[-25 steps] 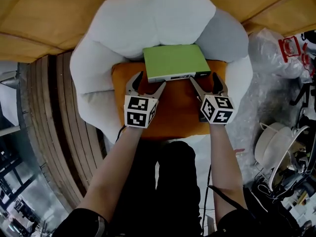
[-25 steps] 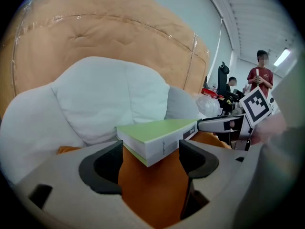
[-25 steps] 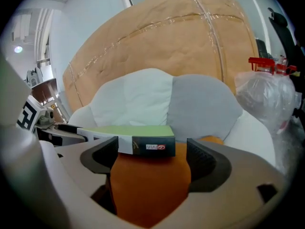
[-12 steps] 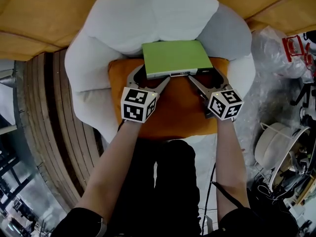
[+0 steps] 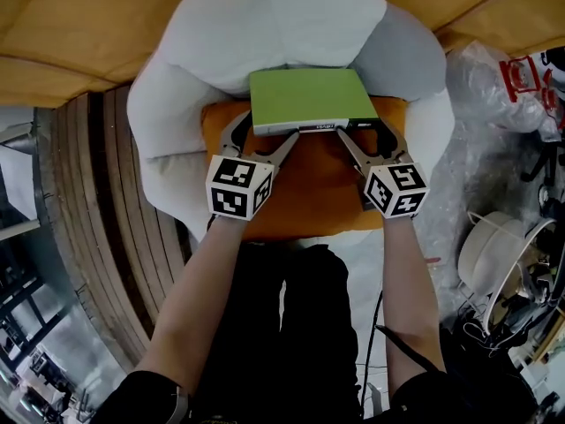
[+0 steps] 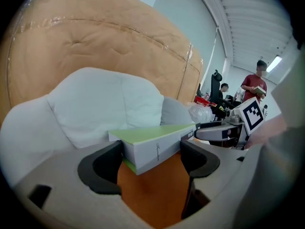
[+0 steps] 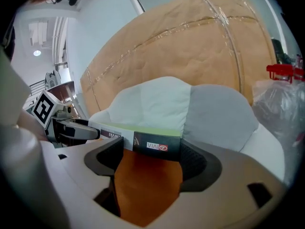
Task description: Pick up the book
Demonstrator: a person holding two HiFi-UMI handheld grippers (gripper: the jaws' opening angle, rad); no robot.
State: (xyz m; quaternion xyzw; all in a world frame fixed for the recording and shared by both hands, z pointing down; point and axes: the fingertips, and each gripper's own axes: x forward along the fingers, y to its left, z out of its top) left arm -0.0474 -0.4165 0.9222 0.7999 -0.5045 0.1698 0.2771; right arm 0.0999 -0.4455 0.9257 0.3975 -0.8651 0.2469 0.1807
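Only in gripper views, book (image 6: 157, 140) loose between jaws: left gripper (image 6: 150, 152) just opening, right gripper (image 7: 151, 152) just closing.

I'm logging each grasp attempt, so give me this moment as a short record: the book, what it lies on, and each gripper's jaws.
book: green book, at the back of the cushion
support: orange cushion on the seat of a white padded chair
left gripper: jaws have just been opening, apart around the book's near left corner
right gripper: jaws have just been closing, still apart around the near right corner
lift: cannot tell whether the book has left the cushion
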